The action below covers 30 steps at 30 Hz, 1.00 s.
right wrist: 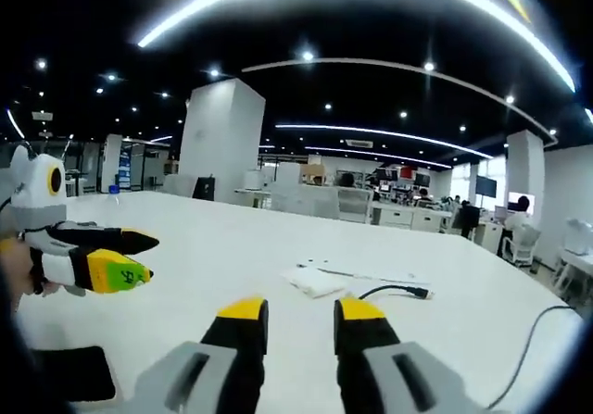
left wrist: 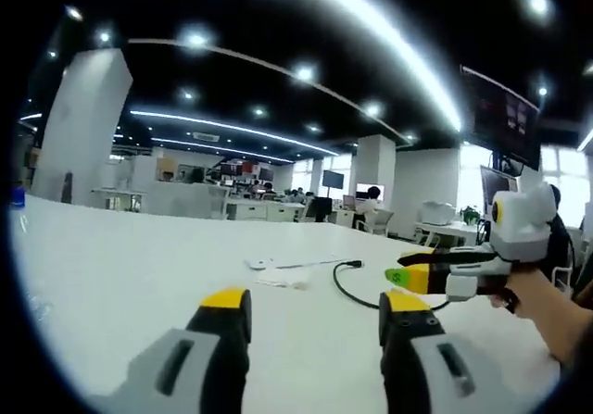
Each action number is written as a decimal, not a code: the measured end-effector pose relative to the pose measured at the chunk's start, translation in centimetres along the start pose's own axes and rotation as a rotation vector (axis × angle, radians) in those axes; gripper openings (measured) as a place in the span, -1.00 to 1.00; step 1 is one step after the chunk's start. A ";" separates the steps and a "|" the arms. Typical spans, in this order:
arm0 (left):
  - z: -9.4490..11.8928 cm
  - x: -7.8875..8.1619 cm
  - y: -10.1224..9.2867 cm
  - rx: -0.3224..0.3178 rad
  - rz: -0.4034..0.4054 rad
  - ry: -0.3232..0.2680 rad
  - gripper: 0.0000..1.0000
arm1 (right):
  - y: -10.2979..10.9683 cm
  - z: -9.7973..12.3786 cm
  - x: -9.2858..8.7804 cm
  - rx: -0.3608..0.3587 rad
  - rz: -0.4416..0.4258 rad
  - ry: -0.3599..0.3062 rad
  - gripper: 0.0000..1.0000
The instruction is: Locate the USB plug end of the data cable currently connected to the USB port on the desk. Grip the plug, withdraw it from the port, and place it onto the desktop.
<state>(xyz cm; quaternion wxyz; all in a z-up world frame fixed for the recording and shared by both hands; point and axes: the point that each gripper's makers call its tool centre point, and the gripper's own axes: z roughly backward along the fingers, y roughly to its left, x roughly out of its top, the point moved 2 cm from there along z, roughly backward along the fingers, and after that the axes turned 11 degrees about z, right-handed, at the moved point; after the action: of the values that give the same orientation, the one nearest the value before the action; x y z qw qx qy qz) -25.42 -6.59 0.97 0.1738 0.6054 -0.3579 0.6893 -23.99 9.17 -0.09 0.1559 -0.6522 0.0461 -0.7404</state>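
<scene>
A black data cable [left wrist: 345, 289] curls on the white desk [left wrist: 120, 275], and its plug end [left wrist: 353, 265] lies flat on the surface, joined to nothing that I can see. In the right gripper view the same plug [right wrist: 417, 292] lies ahead and to the right of my right gripper [right wrist: 299, 314], which is open and holds nothing. My left gripper [left wrist: 313, 305] is open and empty, short of the cable. The right gripper [left wrist: 398, 273] enters the left gripper view from the right, just right of the cable. The left gripper [right wrist: 139, 258] appears at the left of the right gripper view.
Small white flat pieces [left wrist: 260, 264] with a thin white lead lie left of the plug, seen again as a white pad [right wrist: 315, 282]. A black flat object [right wrist: 74, 372] sits near the desk's near edge. Another dark cable [right wrist: 533, 345] runs at the right. Pillars, desks and people stand far behind.
</scene>
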 end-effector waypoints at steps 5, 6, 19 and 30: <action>0.6 0.6 -0.4 0.040 -0.028 -0.010 0.08 | 0.7 0.7 0.2 -0.007 0.048 -0.007 -0.40; 0.7 0.9 -0.5 0.041 -0.019 -0.019 0.08 | 1.0 0.8 0.3 -0.010 0.068 0.002 -0.40; 2.0 1.5 -1.2 0.083 -0.121 -0.043 0.05 | 1.3 1.7 1.2 -0.019 0.035 -0.069 -0.34; 3.3 1.9 -0.9 0.131 -0.221 -0.051 -0.17 | 1.3 2.8 1.8 -0.015 -0.042 -0.084 -0.41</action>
<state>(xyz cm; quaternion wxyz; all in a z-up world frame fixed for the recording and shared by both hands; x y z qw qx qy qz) -22.83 -8.68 3.13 0.1997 0.6685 -0.2477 0.6723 -21.19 7.79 1.64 0.1372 -0.6848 0.0311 -0.7150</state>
